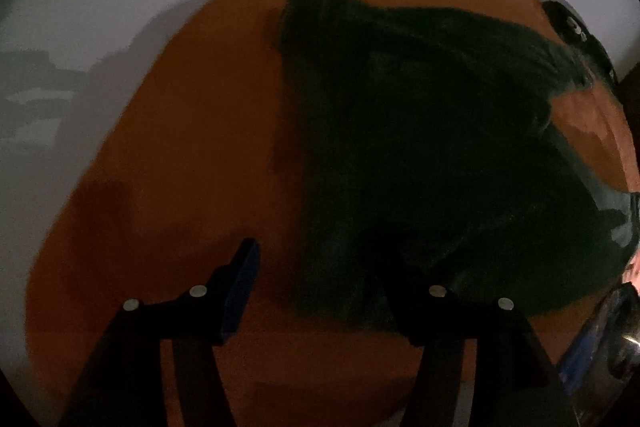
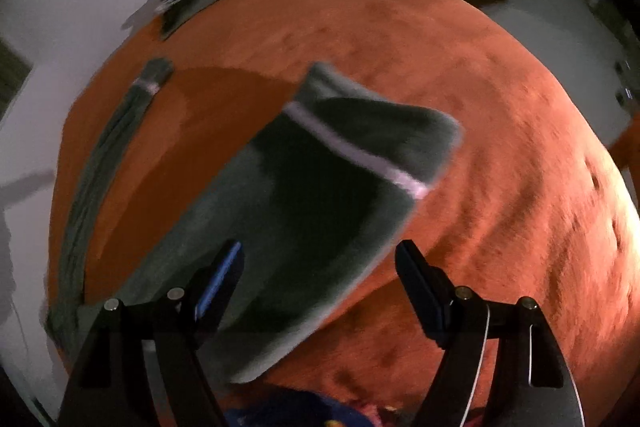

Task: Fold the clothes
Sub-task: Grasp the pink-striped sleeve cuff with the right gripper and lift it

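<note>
**Mid-fold, both grippers over the green garment**

The dark green garment [image 1: 420,147] lies right of centre on the orange cloth [image 1: 180,147], soft and fleecy, with a pale stripe [image 2: 352,151] across one end. The left gripper [image 1: 320,287] stands wide over its lower edge; the right gripper [image 2: 320,267] is also wide, holding nothing. Next, I judge, comes pinching an edge.

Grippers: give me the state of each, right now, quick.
Left gripper: jaws open, astride the edge of the dark green garment, not pinching it.
Right gripper: jaws open wide over the garment, holding nothing.
</note>
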